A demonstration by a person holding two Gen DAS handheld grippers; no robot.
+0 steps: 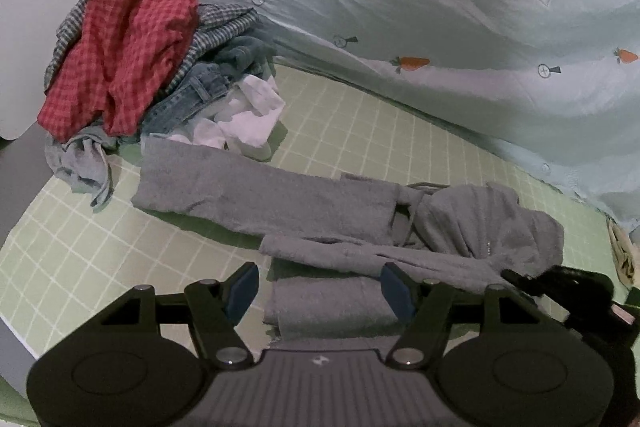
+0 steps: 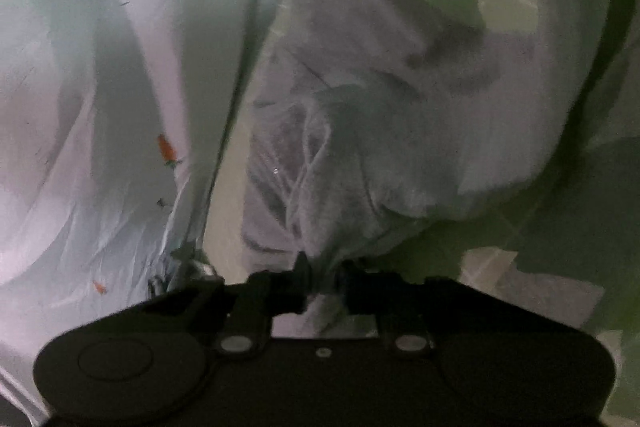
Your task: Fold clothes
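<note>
So the grey garment (image 1: pixel 320 211) lies long-ways across the green checked mat (image 1: pixel 72 259), one end bunched near the mat's right edge.

Left gripper (image 1: pixel 318 289) hovers spread over the near folded strip, nothing pinched. Right gripper (image 2: pixel 323 287) is nearer the bunched end and looks pressed onto a tuft of that grey cloth, though its own view is blurry. Only the left view shows the unfolded pile (image 1: pixel 132 67) at the far-left corner.

Green grid-checked mat (image 1: pixel 360 131) against pale carrot-print bedding (image 1: pixel 440 7), dim light
</note>
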